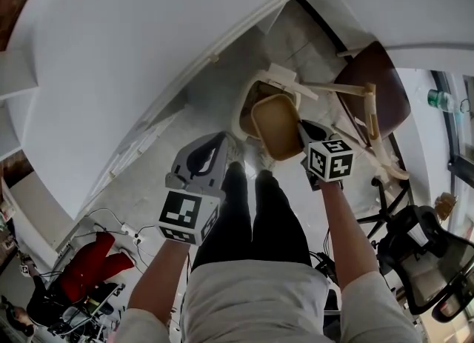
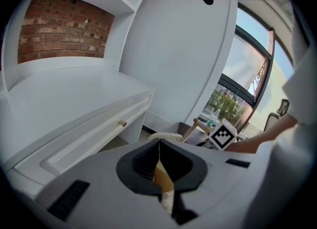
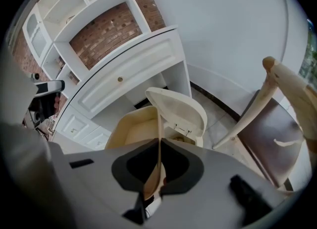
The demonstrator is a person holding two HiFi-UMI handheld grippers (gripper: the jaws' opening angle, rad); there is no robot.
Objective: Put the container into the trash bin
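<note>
Chair (image 1: 376, 88) beside trash bin (image 1: 240, 110), container (image 1: 275, 125) over it

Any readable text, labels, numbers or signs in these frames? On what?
No readable text in any view.
Left marker cube, right marker cube: black-and-white square patterns only, no letters or digits.
Bottle label: too small to read.

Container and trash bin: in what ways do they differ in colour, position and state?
The container is tan, the trash bin cream. The container hangs over it, its wall pinched by the right gripper; the trash bin stands on the floor. The trash bin has a raised lid, the container none. Both are open-topped.
</note>
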